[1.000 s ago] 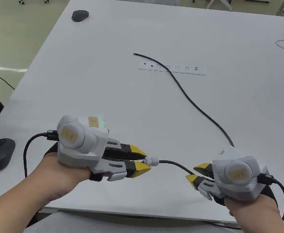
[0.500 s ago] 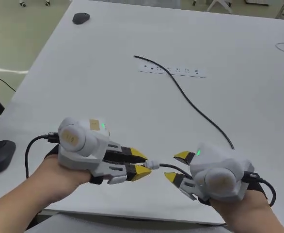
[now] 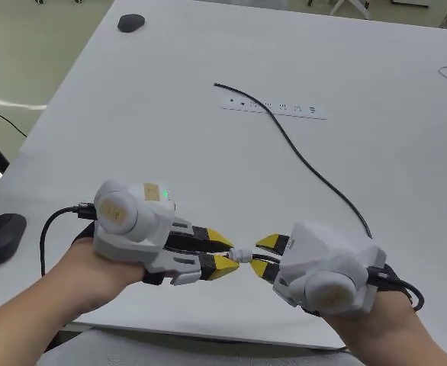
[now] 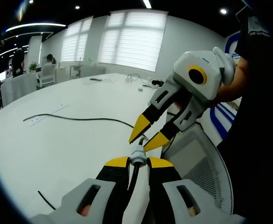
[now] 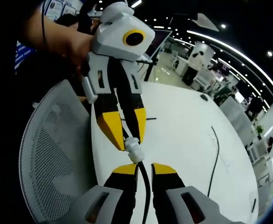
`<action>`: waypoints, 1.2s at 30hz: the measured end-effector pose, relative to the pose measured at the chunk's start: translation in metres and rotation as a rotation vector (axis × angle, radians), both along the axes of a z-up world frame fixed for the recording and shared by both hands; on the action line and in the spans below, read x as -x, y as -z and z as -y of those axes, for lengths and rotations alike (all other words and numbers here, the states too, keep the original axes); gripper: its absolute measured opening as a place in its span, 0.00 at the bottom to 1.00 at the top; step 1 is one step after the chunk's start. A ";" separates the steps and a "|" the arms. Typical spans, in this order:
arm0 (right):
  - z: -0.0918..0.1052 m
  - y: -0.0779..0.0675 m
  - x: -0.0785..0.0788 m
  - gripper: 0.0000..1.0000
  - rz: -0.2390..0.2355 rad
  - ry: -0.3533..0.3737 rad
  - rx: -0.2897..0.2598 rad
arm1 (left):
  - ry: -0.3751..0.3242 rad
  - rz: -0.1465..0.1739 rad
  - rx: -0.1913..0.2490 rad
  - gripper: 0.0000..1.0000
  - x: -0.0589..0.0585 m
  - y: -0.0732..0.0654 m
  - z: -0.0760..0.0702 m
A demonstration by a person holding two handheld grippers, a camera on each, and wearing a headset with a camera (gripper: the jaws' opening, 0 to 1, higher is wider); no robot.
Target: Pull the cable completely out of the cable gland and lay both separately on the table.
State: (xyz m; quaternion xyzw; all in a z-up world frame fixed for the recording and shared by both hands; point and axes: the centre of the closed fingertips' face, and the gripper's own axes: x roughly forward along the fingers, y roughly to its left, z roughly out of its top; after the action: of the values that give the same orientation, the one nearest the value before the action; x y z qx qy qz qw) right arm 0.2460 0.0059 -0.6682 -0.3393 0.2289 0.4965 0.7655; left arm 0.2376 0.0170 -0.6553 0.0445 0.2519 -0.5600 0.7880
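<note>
My left gripper (image 3: 227, 252) is shut on the small white cable gland (image 3: 238, 254), held just above the table's near edge. The black cable (image 3: 307, 164) leaves the gland and runs across the white table to its far end. My right gripper (image 3: 265, 255) faces the left one, tip to tip, its jaws open on either side of the cable right behind the gland. In the left gripper view the gland (image 4: 137, 154) sits between my left gripper's (image 4: 138, 162) yellow tips, and the right gripper (image 4: 148, 134) reaches in from above. In the right gripper view the cable (image 5: 146, 186) passes between my right gripper's (image 5: 145, 169) jaws up to the gland (image 5: 133, 149).
A white power strip (image 3: 269, 107) lies under the cable's far part. One dark mouse (image 3: 132, 22) sits at the far left corner, another (image 3: 2, 238) off the table's left side. A mesh chair back (image 5: 52, 154) is close below the table's near edge.
My right gripper has slid left along the cable, from well to the right up to the gland, and now faces the left gripper's tips. The left gripper has held still.
</note>
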 end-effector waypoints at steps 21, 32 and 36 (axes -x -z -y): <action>0.007 0.011 -0.007 0.00 -0.095 0.105 -0.043 | 0.000 0.013 0.002 0.15 -0.006 0.001 0.000; 0.024 0.024 -0.017 0.00 -0.168 0.209 -0.070 | -0.007 0.020 0.005 0.15 -0.012 0.000 -0.002; 0.032 0.027 -0.021 0.00 -0.189 0.259 -0.084 | -0.011 0.023 0.010 0.15 -0.013 -0.002 -0.002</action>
State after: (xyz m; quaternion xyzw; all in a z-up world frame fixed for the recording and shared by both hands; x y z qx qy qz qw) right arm 0.2668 -0.0259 -0.6953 -0.2266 0.3207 0.4324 0.8117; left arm 0.2508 0.0185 -0.6537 0.0455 0.2401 -0.5565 0.7941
